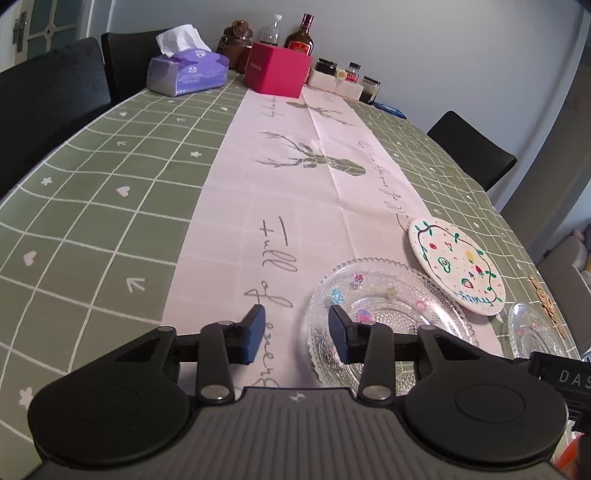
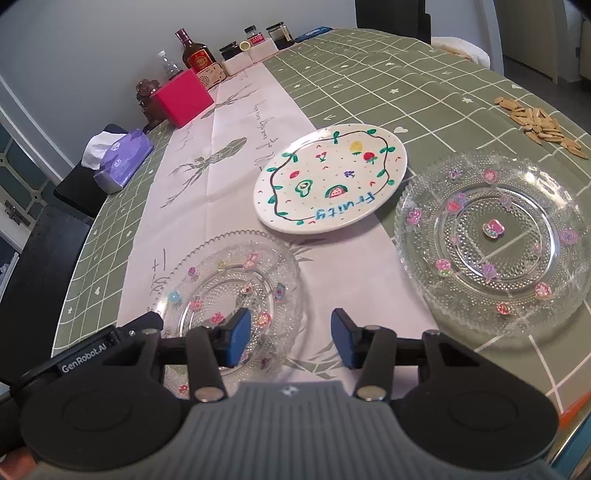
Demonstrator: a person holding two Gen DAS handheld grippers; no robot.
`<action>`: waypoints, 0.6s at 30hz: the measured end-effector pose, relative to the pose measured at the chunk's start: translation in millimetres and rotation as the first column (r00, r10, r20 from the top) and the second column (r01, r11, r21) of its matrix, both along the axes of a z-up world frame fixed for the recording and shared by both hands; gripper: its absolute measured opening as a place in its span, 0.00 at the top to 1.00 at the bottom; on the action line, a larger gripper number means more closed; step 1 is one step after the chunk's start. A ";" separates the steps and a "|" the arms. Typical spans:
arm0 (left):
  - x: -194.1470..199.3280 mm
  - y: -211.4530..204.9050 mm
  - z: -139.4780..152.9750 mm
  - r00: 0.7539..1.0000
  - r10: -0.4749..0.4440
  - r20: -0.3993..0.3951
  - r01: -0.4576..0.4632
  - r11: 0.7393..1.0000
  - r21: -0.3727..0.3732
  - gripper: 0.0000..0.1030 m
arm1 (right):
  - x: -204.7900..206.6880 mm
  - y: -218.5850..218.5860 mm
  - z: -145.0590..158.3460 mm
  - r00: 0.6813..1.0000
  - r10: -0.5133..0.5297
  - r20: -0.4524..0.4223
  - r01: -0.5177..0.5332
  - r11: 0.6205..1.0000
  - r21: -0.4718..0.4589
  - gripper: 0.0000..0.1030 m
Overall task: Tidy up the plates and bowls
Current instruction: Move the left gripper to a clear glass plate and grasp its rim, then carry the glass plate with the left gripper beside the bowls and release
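Left gripper (image 1: 297, 334): jaws spread apart, nothing between the blue pads (image 1: 255, 334). It hovers low over the tabletop (image 1: 92, 229), above the pale runner (image 1: 280, 192) with its deer print and script lettering. Its right pad sits over the near-left rim of a clear glass plate (image 1: 384, 291).

Right gripper (image 2: 291, 341): jaws likewise apart, holding nothing. Its left pad overlaps the near edge of that same clear glass plate (image 2: 229, 280) in the right wrist view; the right pad is over bare runner (image 2: 236, 155).

Plates, three in all:
- Clear glass plate with small coloured flower stickers, lying flat on the runner, nearest both grippers.
- White painted plate (image 2: 330, 182) (image 1: 458, 266), green vine border, fruit drawings, the word "Fruity" in blue. It lies beyond the first glass plate, straddling the runner edge and the green checked cloth. Whether it touches the glass plates cannot be told.
- Second glass plate (image 2: 495, 240) (image 1: 532, 328), with pink and purple stickers, flat on the green cloth to the right, just beside the painted plate. In the left wrist view only a part of it shows at the right edge.

Other items: a scatter of seeds (image 2: 539, 123) on the cloth beyond the second glass plate. At the far end, a purple tissue pack (image 1: 188, 68), a red box (image 1: 277, 68), a brown liquor bottle (image 1: 301, 37), a clear water bottle (image 1: 271, 31) and small jars (image 1: 351, 74). Dark chairs (image 1: 51, 96) stand round the tabletop.
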State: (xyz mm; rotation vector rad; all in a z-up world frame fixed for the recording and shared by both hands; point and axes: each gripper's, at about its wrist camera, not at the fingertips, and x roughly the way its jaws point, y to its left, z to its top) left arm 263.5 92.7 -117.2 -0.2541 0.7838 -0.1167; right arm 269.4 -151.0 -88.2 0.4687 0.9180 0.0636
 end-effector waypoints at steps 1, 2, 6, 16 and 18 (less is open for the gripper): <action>0.8 -0.6 -0.1 1.000 -0.004 0.000 0.004 1.000 0.001 0.63 | 0.1 0.1 -0.7 1.000 0.002 0.005 -0.002 1.000 0.002 0.56; 1.4 -1.0 0.0 1.000 -0.009 0.000 0.009 1.000 -0.002 0.66 | 0.5 -0.1 -1.6 1.000 0.002 0.007 -0.003 1.000 0.006 0.62; 1.8 -4.4 -0.5 0.999 -0.051 -0.005 0.051 0.998 -0.031 0.84 | 1.8 -1.8 -5.3 1.000 -0.001 0.002 0.001 0.999 0.032 0.78; -2.8 -3.7 3.4 1.000 -0.021 -0.019 0.021 1.000 -0.020 0.85 | -0.8 0.3 -5.6 1.000 0.012 0.001 -0.012 1.000 0.012 0.90; -6.1 -1.9 4.7 1.000 0.001 -0.020 -0.001 1.000 -0.021 0.86 | -3.6 3.1 -4.7 1.000 0.021 0.002 -0.021 1.000 0.010 0.90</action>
